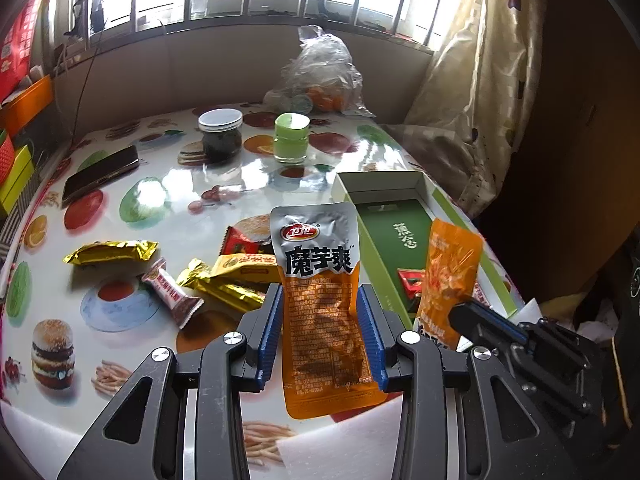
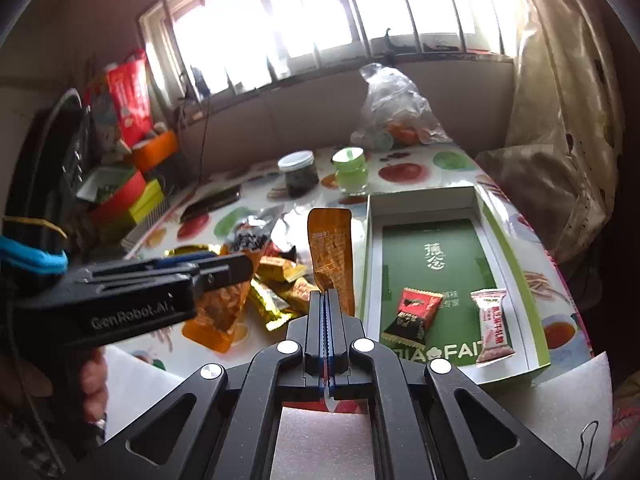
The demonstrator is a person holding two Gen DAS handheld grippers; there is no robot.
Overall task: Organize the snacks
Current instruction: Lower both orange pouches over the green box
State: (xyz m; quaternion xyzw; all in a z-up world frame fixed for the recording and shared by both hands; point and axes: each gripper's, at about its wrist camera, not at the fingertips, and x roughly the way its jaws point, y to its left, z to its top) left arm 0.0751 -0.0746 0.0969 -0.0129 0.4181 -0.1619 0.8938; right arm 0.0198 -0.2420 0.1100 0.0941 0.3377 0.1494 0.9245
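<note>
Fruit-printed surface (image 1: pixel 168 184) under a barred window, loose snacks to the left. Left hand-held gripper (image 1: pixel 320 320) clamped across a silver-and-orange konjac pouch (image 1: pixel 320 280); right hand-held gripper (image 2: pixel 327 320) pinched tight on an orange pouch (image 2: pixel 332 256), beside the open green box (image 2: pixel 516 256). Advice: carry over the wall, lower flat beside the two candies, then release.

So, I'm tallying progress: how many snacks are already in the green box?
2. A red-and-black candy lies near the middle of the green box; a pink-and-white candy bar lies to its right. The box's near wall may hide more.
</note>
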